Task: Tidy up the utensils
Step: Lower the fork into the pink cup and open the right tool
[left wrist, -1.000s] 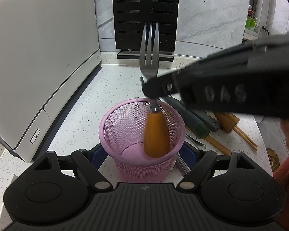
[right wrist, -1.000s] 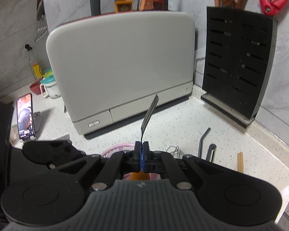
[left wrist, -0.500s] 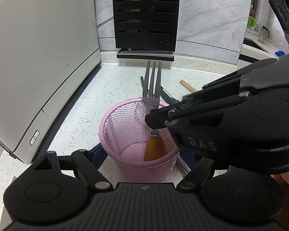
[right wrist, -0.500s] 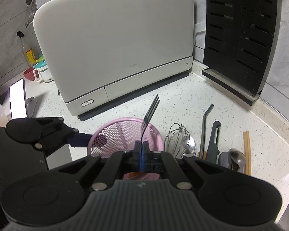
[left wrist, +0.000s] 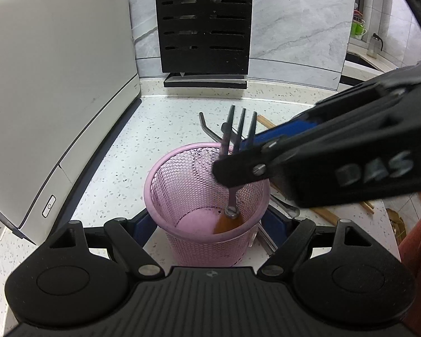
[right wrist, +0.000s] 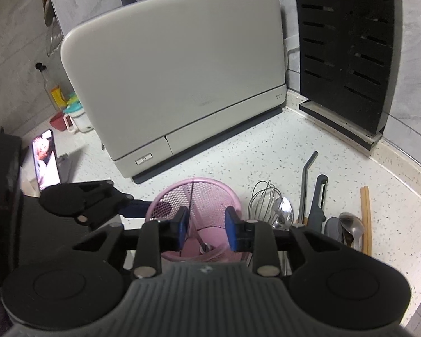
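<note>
Fork [left wrist: 233,185] upright in mesh basket [left wrist: 165,179] – basket on counter [right wrist: 238,157]. Appliance [right wrist: 176,70] behind basket; knife block [right wrist: 348,50] right of appliance. Whisk [right wrist: 262,196], spoons [right wrist: 350,224], chopsticks [right wrist: 365,213] – right of basket.

Raised letters "DAS" on the black body of the right claw [left wrist: 247,151].

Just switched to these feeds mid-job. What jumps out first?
A pink mesh basket sits in the middle of the speckled counter, held between the fingers of the left hand-held gripper. A fork stands in it, orange handle down and prongs up, as the right hand-held gripper opens its jaws around it. To the basket's right lie a whisk, spoons and chopsticks.
</note>
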`<move>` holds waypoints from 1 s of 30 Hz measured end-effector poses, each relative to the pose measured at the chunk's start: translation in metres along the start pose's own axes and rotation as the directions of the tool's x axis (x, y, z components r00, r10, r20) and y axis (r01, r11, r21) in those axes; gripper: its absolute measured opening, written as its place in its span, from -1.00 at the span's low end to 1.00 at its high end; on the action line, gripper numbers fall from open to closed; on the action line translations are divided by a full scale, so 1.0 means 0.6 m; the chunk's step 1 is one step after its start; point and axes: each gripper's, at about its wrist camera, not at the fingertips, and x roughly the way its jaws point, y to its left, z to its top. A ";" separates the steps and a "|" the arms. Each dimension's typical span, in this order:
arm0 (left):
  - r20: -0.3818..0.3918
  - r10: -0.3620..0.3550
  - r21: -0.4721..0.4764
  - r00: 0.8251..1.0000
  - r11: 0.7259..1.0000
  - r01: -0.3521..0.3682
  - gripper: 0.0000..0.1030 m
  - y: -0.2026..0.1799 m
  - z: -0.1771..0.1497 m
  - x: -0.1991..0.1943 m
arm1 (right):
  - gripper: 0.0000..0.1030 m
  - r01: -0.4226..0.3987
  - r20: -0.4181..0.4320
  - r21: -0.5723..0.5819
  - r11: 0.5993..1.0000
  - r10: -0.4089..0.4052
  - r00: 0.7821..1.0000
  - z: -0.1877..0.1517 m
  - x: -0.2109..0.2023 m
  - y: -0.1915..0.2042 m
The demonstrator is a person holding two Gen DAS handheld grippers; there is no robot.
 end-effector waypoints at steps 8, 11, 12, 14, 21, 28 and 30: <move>-0.050 -0.021 0.022 0.999 1.000 0.022 0.80 0.006 0.015 0.007 | -0.19 -0.031 0.077 0.064 0.997 0.026 0.997 0.007 -0.059 -0.030; -0.057 -0.039 0.036 0.998 0.999 0.041 0.80 0.012 0.019 0.010 | -0.11 0.006 0.112 0.080 0.997 -0.015 0.994 0.010 -0.081 -0.046; -0.052 -0.043 0.041 0.998 0.998 0.046 0.80 0.014 0.018 0.011 | -0.09 0.026 0.120 0.085 0.996 -0.036 0.992 0.011 -0.085 -0.053; -0.040 -0.053 0.051 0.998 0.997 0.055 0.80 0.016 0.014 0.010 | -0.09 0.068 0.119 0.105 0.992 -0.080 0.990 0.013 -0.087 -0.068; -0.026 -0.067 0.069 0.997 0.995 0.069 0.80 0.014 0.007 0.006 | -0.10 0.155 0.039 0.127 0.980 -0.161 0.986 0.011 -0.049 -0.108; 0.007 -0.063 0.100 0.998 0.993 0.062 0.86 0.008 -0.006 -0.004 | -0.10 0.153 -0.039 0.090 0.984 -0.150 0.988 -0.005 0.007 -0.116; 0.017 -0.060 0.104 0.998 0.993 0.058 0.87 0.008 -0.008 -0.008 | -0.10 0.128 -0.066 0.087 0.988 -0.122 0.990 -0.006 0.024 -0.114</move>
